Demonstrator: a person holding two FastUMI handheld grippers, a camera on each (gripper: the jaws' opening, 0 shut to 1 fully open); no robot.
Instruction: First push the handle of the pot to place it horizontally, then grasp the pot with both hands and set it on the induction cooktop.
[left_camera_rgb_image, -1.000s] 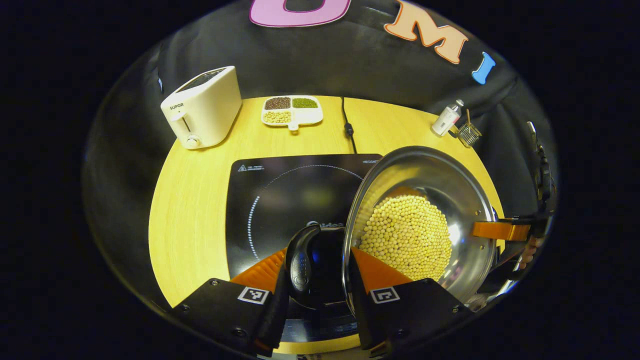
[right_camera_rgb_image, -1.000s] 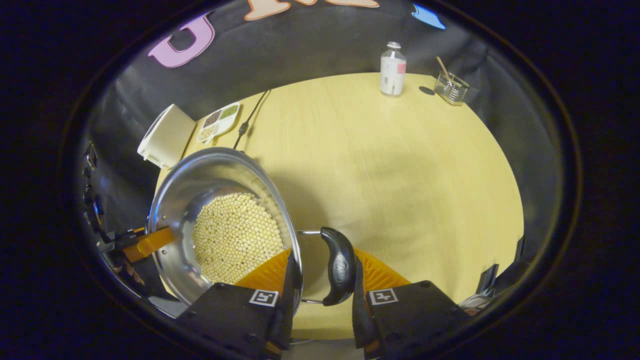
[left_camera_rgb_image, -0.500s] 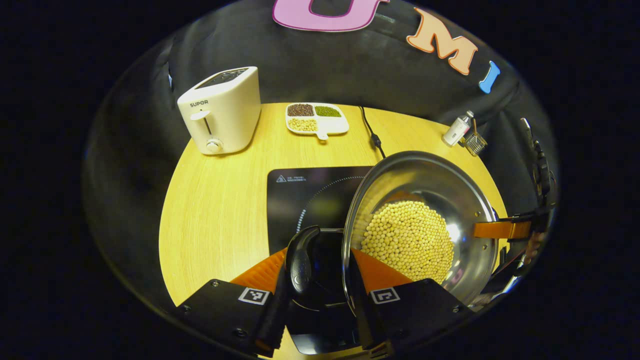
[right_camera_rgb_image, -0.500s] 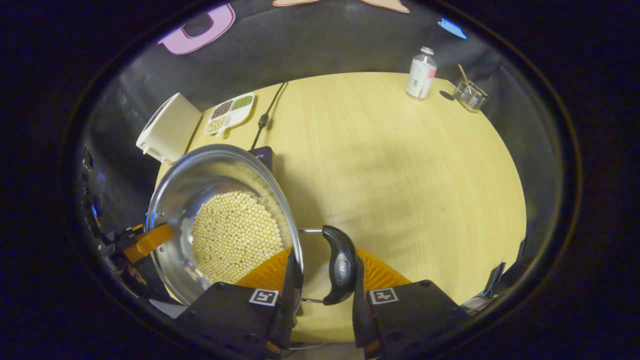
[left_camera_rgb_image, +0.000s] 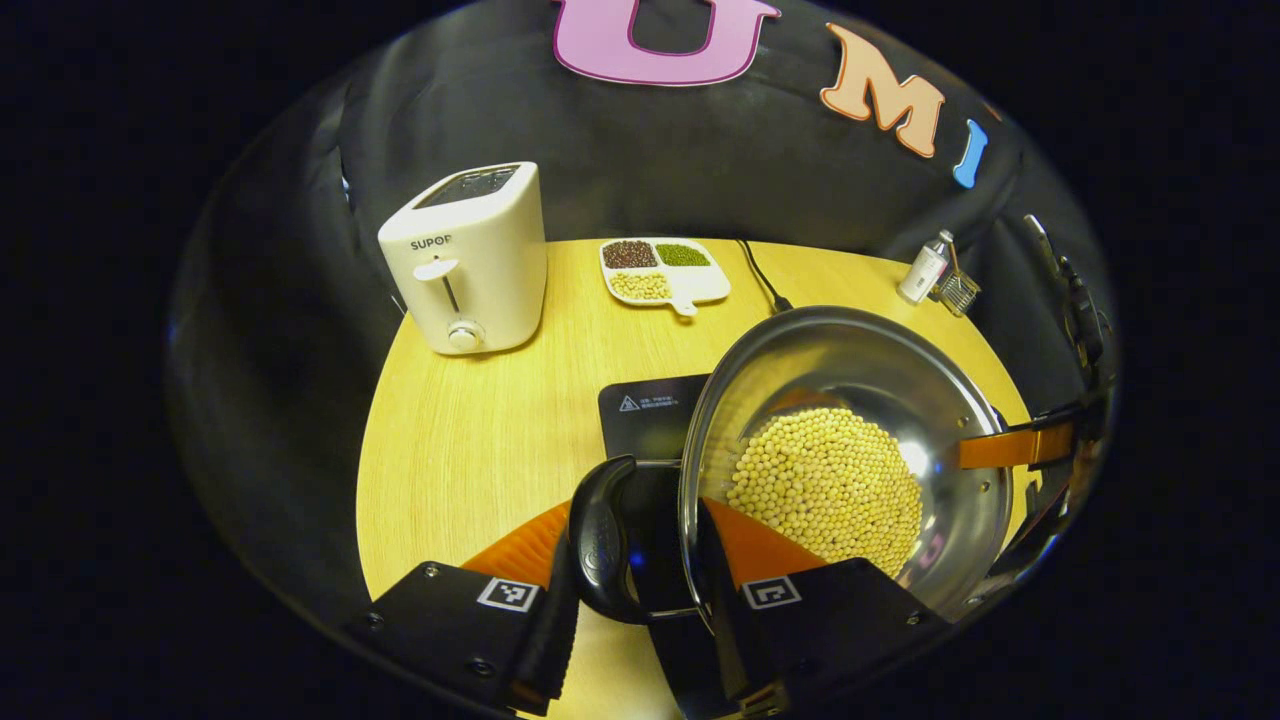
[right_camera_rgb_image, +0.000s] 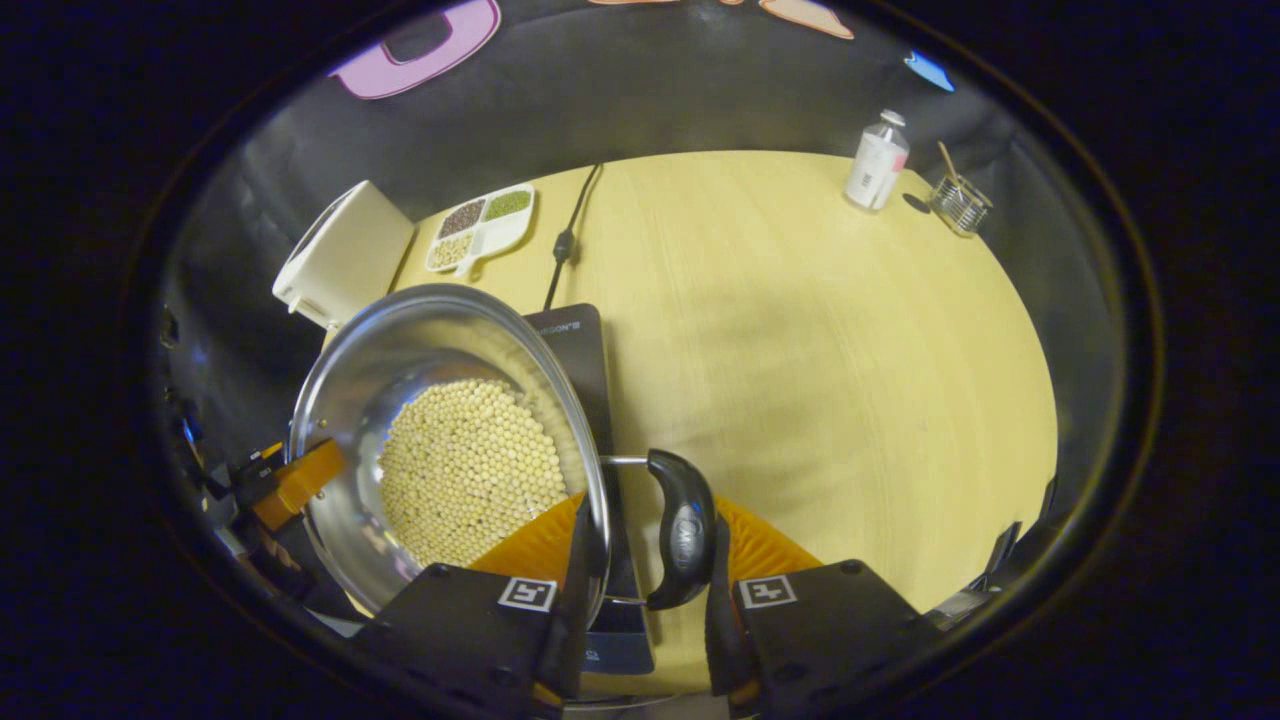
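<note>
Pale yellow wood is the desk (right_camera_rgb_image: 800, 340), the biggest thing I see, round at the edge in both views. On it lies the black induction cooktop (left_camera_rgb_image: 645, 405); I see one corner of it in the left gripper view and a dark strip of it (right_camera_rgb_image: 585, 345) in the right gripper view.

Over the cooktop is the steel pot (left_camera_rgb_image: 850, 350), with a layer of pale yellow beans (left_camera_rgb_image: 825, 490) on its bottom. I cannot tell if the pot touches the cooktop or is a little above it. In the right gripper view the pot (right_camera_rgb_image: 345, 400) is at the left, and most of the cooktop is hidden under it.

The left gripper (left_camera_rgb_image: 640, 580) has its jaws around one black side handle (left_camera_rgb_image: 595, 540) and the pot wall, one orange finger outside the handle and one inside the rim; they look clamped on this part. The right gripper (right_camera_rgb_image: 640, 590) does the same on the other side handle (right_camera_rgb_image: 680, 530), with one finger in the pot and one outside the handle. From the left gripper view I see the right gripper's orange finger (left_camera_rgb_image: 1005, 448) over the far rim.

Behind, near the wall, stands a white toaster (left_camera_rgb_image: 470, 260). Just beside it is a small white divided dish (left_camera_rgb_image: 665, 272) with dark, green and pale grains, and a black cable (left_camera_rgb_image: 760, 280) runs past it. At the far right edge stand a small white bottle (right_camera_rgb_image: 875, 165) and a little glass (right_camera_rgb_image: 958, 203) with a stick in it.
</note>
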